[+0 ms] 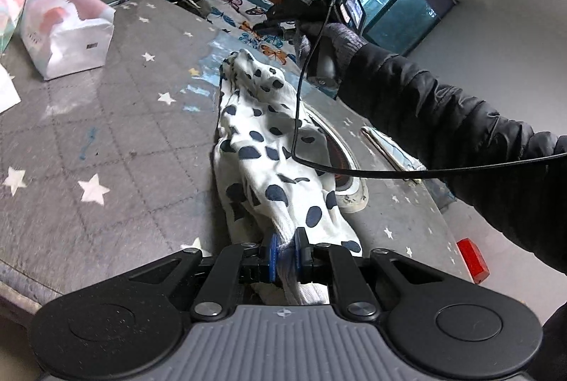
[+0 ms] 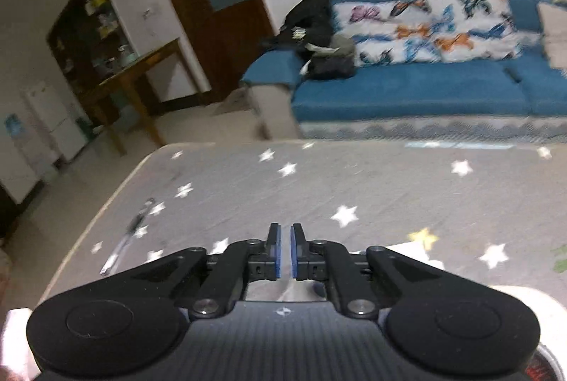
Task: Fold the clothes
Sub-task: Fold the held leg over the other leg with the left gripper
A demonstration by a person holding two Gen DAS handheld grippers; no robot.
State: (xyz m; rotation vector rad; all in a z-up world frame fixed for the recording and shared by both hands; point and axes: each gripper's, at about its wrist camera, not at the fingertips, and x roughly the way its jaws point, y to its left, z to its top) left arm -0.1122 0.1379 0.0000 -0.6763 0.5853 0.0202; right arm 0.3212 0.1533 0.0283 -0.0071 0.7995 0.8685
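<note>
A white garment with dark blue spots point(image 1: 262, 140) lies stretched in a long bunched strip on the grey star-patterned table cover point(image 1: 106, 133). My left gripper point(image 1: 285, 251) is shut on its near end, with cloth pinched between the blue pads. The right gripper's body point(image 1: 319, 16), held by a gloved hand, hovers above the garment's far end; its fingers are hidden there. In the right wrist view my right gripper point(image 2: 284, 251) is nearly shut with a thin gap and nothing between the pads, above the star cover point(image 2: 354, 189).
A white tissue pack point(image 1: 67, 34) and a pen point(image 1: 118, 1) lie at the far left of the table. A round white dish point(image 1: 340, 165) sits partly under the garment, a red block point(image 1: 473, 260) beyond the table edge. A blue sofa point(image 2: 407, 90) with butterfly pillows stands behind.
</note>
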